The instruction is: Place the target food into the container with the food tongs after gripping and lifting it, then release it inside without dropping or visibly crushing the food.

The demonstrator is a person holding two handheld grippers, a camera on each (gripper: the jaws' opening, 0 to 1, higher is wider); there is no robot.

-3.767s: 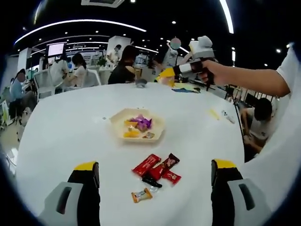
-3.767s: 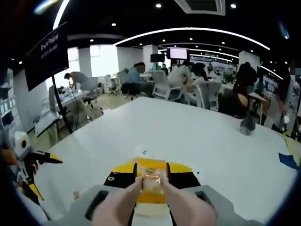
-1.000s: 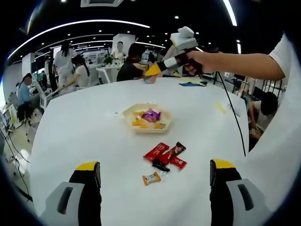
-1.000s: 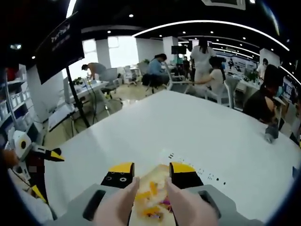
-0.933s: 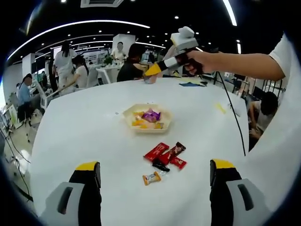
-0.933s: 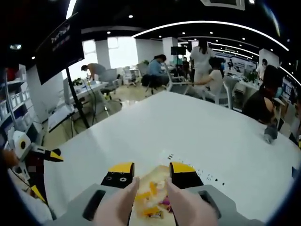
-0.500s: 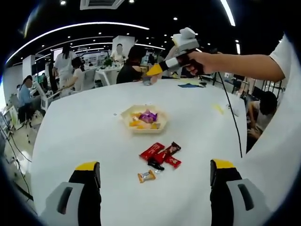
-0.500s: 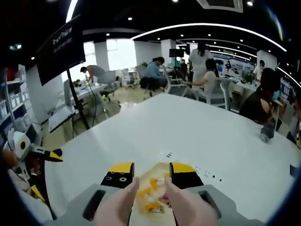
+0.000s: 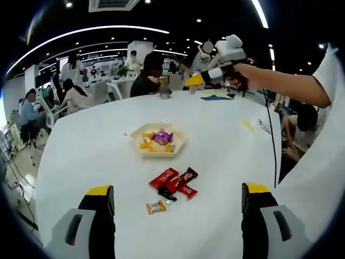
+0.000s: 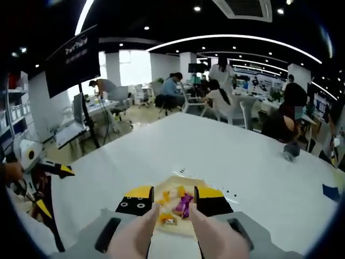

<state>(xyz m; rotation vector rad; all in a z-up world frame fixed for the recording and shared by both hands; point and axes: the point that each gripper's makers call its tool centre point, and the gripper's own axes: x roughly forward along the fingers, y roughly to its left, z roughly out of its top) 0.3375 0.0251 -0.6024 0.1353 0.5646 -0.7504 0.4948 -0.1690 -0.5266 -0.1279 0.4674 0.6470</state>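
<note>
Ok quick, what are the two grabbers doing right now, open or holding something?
Left gripper: jaws wide open, holding nothing.
Right gripper: jaws open, nothing between them, above the tray of candies.

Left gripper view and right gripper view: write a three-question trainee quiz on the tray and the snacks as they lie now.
1. True or false: the tray holds wrapped candies.
2. Multiple choice: the red bars lie A) in the tray, B) on the table between the tray and the left gripper, C) under the right gripper.
3. Fill in: in the right gripper view, the right gripper's fingers stand ____ with nothing between them, above the tray.

Key: 1 true; 2 B; 3 open.
</note>
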